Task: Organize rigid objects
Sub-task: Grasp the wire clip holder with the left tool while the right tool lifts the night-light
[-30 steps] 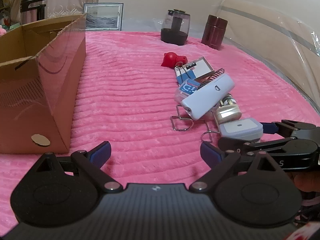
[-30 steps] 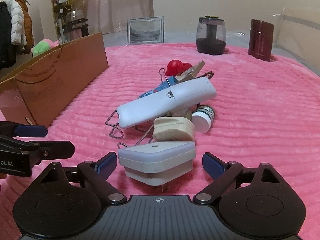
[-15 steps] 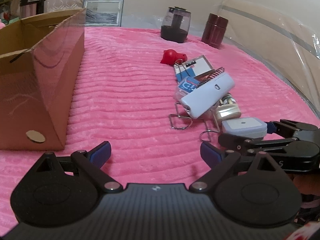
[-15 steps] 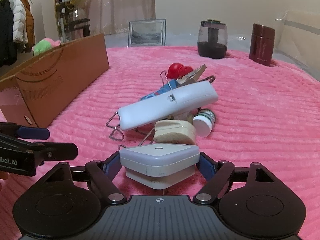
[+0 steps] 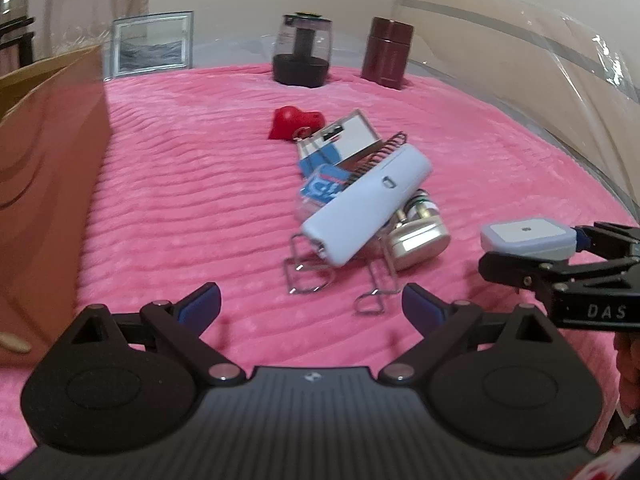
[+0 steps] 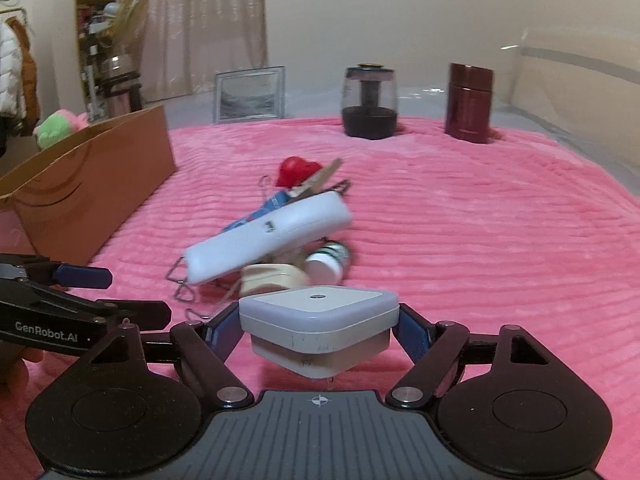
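My right gripper (image 6: 320, 330) is shut on a white square plug-in adapter (image 6: 320, 310) and holds it just above the pink blanket; in the left wrist view the adapter (image 5: 524, 234) hangs at the right edge. Beyond it lies a pile: a pale blue oblong device (image 6: 268, 236), a cream case (image 5: 418, 238), a small white-capped bottle (image 6: 326, 264), a red heart-shaped piece (image 5: 294, 120), a small flat box (image 5: 348, 136) and wire binder clips (image 5: 308, 276). My left gripper (image 5: 310, 304) is open over bare blanket, with nothing between its fingers. A cardboard box (image 6: 92, 188) stands at the left.
At the blanket's far edge stand a dark glass jar (image 5: 302, 54), a maroon canister (image 5: 388, 52) and a picture frame (image 5: 152, 44). A clear plastic sheet (image 5: 560, 80) rises along the right side. Pink blanket (image 6: 480, 240) stretches right of the pile.
The right gripper's jaws closed on the white adapter and lifted it off the blanket. The left gripper swung to the right, so the cardboard box slid toward the left edge of its view.
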